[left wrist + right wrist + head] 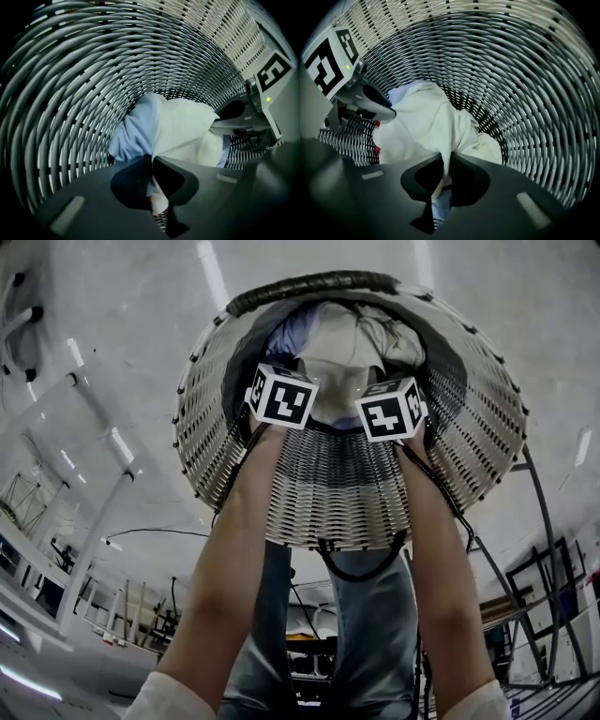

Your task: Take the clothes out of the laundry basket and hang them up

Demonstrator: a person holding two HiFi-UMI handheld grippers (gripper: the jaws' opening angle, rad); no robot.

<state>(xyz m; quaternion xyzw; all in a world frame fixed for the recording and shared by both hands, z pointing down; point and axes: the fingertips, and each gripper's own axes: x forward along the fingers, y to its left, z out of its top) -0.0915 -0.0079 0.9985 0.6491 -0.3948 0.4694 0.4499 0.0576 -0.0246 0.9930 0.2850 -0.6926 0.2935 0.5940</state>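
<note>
A woven laundry basket point(347, 493) fills the middle of the head view, and both grippers reach into it. Inside lie a white garment point(426, 126) and a light blue garment point(129, 136), bunched together. My left gripper point(152, 164) is shut on a fold where the blue and white cloth meet. Shut as well, my right gripper point(445, 164) pinches the white garment point(183, 131). The two marker cubes point(281, 395) point(392, 409) sit side by side over the clothes point(337, 348). The head view hides the fingertips.
The basket's woven wall point(70, 93) curves closely around both grippers. A small red item point(377, 150) peeks out beneath the white cloth. Below the basket in the head view are the person's trousers point(366, 634). A metal frame point(553, 568) stands at the right.
</note>
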